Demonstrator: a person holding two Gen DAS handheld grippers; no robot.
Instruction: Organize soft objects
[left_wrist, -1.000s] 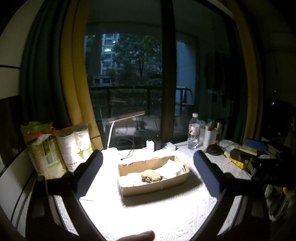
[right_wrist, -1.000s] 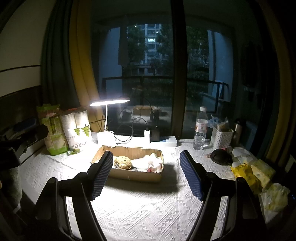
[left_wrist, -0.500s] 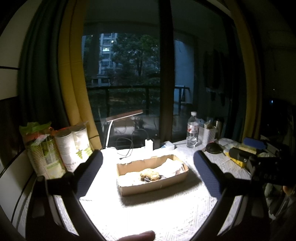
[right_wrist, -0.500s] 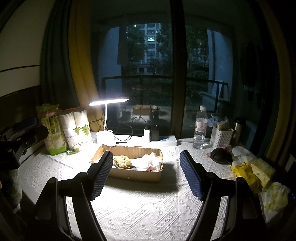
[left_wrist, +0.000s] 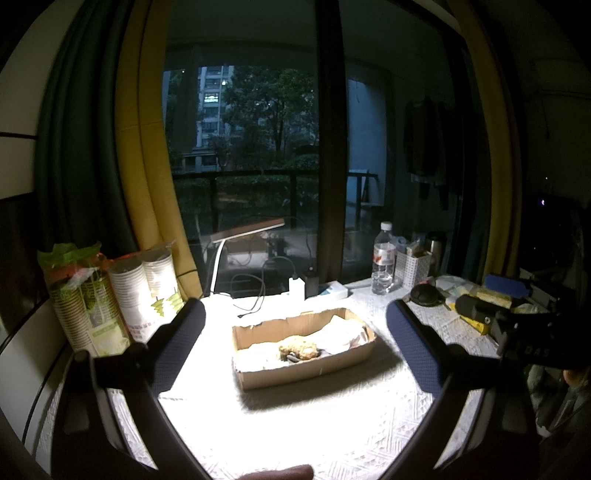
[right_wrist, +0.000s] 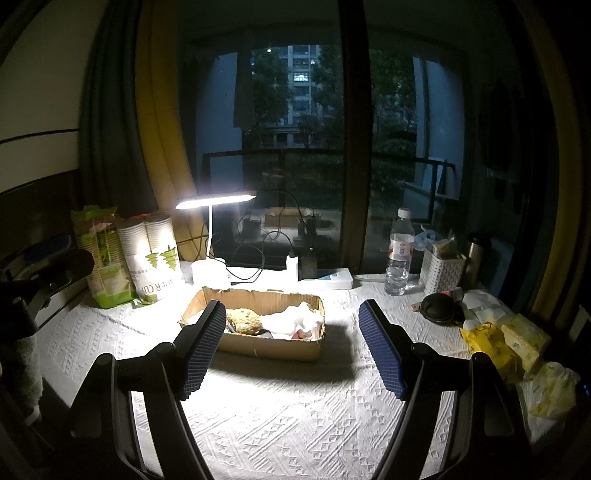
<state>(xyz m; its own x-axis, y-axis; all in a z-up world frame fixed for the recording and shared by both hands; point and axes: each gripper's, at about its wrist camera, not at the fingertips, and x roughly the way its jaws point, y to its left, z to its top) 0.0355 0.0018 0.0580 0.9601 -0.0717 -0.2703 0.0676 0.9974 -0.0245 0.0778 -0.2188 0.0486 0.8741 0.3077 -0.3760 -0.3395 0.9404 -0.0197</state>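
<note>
My left gripper (left_wrist: 295, 350) hangs above the table (left_wrist: 295, 424) with its blue pads spread wide apart and nothing between them. My right gripper (right_wrist: 291, 347) is the same — pads wide apart, empty, raised over the white patterned cloth (right_wrist: 295, 413).

Between the pads of both sits the box (right_wrist: 273, 345), a shallow cardboard tray lying flat near the middle of the table, well lit by the lamp (right_wrist: 216, 201) behind it. Inside the box, toward its left half, lies a brown plush toy (right_wrist: 244, 321); just beside it, filling the right half, is a heap of white cloths (right_wrist: 295, 321). From the left view the toy (left_wrist: 298, 349) is near the box's (left_wrist: 306, 373) front wall, with the white cloths (left_wrist: 343, 330) behind and to the right. Something dark lies under the toy — I cannot tell what.

Neither gripper touches the box; both are well short of it.

At the table's left edge stand sleeves of paper cups (right_wrist: 151, 258). At the back right are a water bottle (right_wrist: 399, 258) and a white basket (right_wrist: 441, 273), with a black round case (right_wrist: 439, 308) and yellow packets (right_wrist: 491, 341) nearer the right edge.
</note>
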